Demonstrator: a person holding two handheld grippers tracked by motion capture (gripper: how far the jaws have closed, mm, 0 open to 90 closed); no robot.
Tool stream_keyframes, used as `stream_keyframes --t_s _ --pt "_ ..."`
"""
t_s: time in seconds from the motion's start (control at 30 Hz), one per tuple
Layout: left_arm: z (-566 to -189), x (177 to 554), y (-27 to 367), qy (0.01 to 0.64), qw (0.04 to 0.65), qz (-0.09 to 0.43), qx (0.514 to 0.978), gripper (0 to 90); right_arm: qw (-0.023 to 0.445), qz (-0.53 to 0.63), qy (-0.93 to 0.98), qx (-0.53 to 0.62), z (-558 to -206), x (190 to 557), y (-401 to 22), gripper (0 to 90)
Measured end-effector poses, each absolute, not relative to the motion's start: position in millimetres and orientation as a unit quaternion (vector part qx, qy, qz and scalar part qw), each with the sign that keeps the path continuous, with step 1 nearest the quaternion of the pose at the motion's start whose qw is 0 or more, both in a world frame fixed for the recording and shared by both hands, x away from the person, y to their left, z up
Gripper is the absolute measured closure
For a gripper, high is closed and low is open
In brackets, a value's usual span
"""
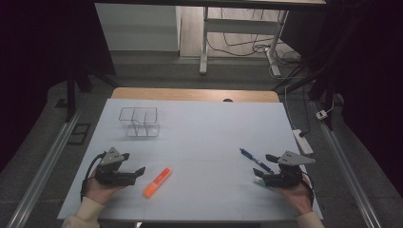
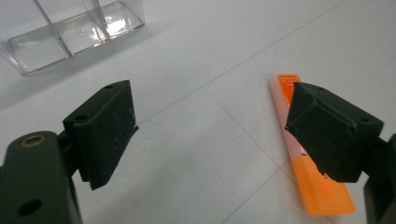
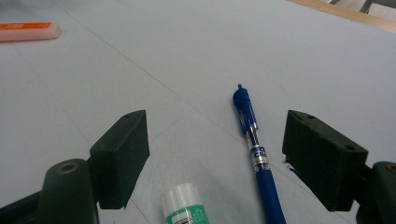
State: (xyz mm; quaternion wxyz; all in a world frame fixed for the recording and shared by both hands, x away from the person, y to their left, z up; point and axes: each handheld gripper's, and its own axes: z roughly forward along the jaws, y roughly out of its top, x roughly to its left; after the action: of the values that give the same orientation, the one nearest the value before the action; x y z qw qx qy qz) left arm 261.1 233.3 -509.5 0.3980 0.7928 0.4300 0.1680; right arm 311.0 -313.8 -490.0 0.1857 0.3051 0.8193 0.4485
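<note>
— While both hands rest at the near edge of the white table sheet (image 1: 204,128), what is entered for the left side?

— Item one: left gripper (image 1: 134,172), black, two-jawed, grey three-cornered plate on top, held low over the sheet. Jaws wide apart, nothing between the pads. Item two: flat orange highlighter marker with a pale cap end (image 1: 158,182), lying on the sheet just beside that gripper, on its right in the high view. In the left gripper view the marker (image 2: 322,193) runs under and past the right-hand jaw, not between the two.

— And the right side?

— Item three: right gripper (image 1: 261,167), same build, jaws likewise spread wide and holding nothing. Item four: blue retractable ballpoint pen with a clear barrel section (image 1: 255,160), lying on the sheet; in the right gripper view the pen (image 3: 256,154) lies in the gap, nearer the right-hand jaw, touched by neither pad. Item five: small glue stick with white cap and green label (image 3: 185,206), also in the gap, close to the gripper's body.

— Anything further back?

— Item six: clear plastic organiser box with compartments (image 1: 139,121), upright at the far left of the sheet, well apart from both grippers.
</note>
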Motion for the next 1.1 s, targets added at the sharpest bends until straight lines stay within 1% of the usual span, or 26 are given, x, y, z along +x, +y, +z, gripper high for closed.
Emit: stream_keyframes --t_s 0.73,1.1 --pt "-506 267 234 0.432 0.398 0.165 0.793 17.0 0.192 0.444 0.821 0.303 -491 311 -314 22.7" --pt "-503 277 232 0.436 0.392 0.165 0.793 18.2 0.192 0.445 0.818 0.309 -491 313 -317 23.0"
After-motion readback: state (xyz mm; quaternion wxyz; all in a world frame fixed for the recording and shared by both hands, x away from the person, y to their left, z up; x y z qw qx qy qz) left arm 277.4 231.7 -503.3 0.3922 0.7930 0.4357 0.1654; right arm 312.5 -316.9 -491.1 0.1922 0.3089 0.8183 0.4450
